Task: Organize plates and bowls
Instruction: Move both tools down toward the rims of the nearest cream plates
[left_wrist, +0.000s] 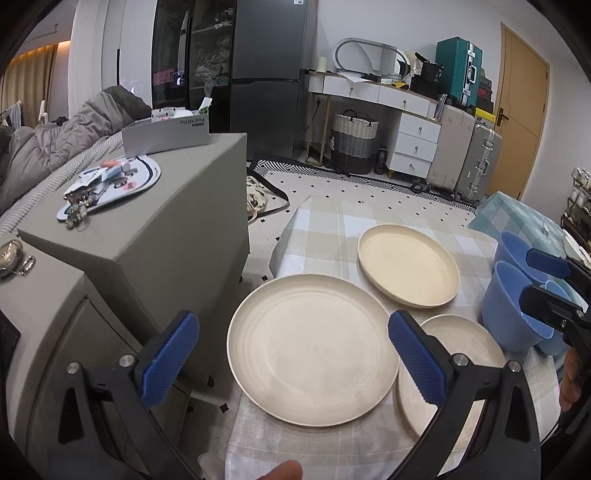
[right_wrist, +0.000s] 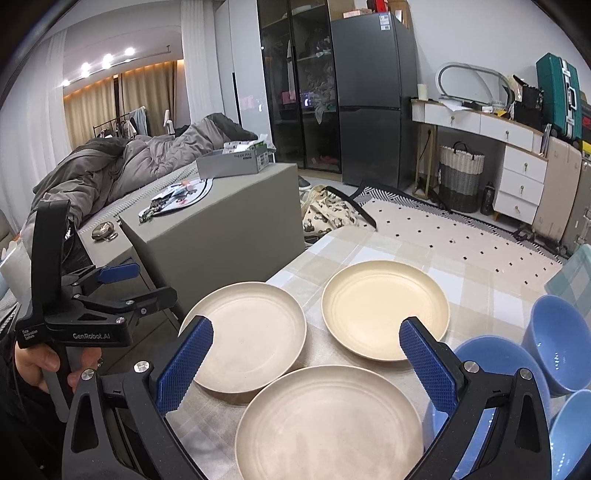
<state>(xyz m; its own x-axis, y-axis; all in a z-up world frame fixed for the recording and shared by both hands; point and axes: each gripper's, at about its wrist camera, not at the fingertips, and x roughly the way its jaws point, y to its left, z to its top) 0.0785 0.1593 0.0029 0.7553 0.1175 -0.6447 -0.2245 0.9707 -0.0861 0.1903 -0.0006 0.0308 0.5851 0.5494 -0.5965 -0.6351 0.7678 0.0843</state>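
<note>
Three cream plates lie apart on the checked tablecloth (left_wrist: 325, 229): a left plate (left_wrist: 314, 350) (right_wrist: 247, 339), a far plate (left_wrist: 408, 266) (right_wrist: 384, 310) and a near plate (left_wrist: 465, 354) (right_wrist: 328, 424). Three blue bowls (left_wrist: 513, 310) (right_wrist: 557, 343) stand clustered at the table's right side. My left gripper (left_wrist: 291, 328) (right_wrist: 147, 284) is open and holds nothing, hovering by the left plate's left edge. Above the near plate, my right gripper (right_wrist: 306, 328) (left_wrist: 535, 280) is open and also holds nothing. Its right finger hides part of one bowl.
A tall grey cabinet block (left_wrist: 166, 221) stands close against the table's left side, with a grey box (left_wrist: 166, 134) and clutter on top. A tote bag (right_wrist: 328, 214) lies on the dotted rug beyond the table. A person's hand (right_wrist: 40, 365) holds the left gripper.
</note>
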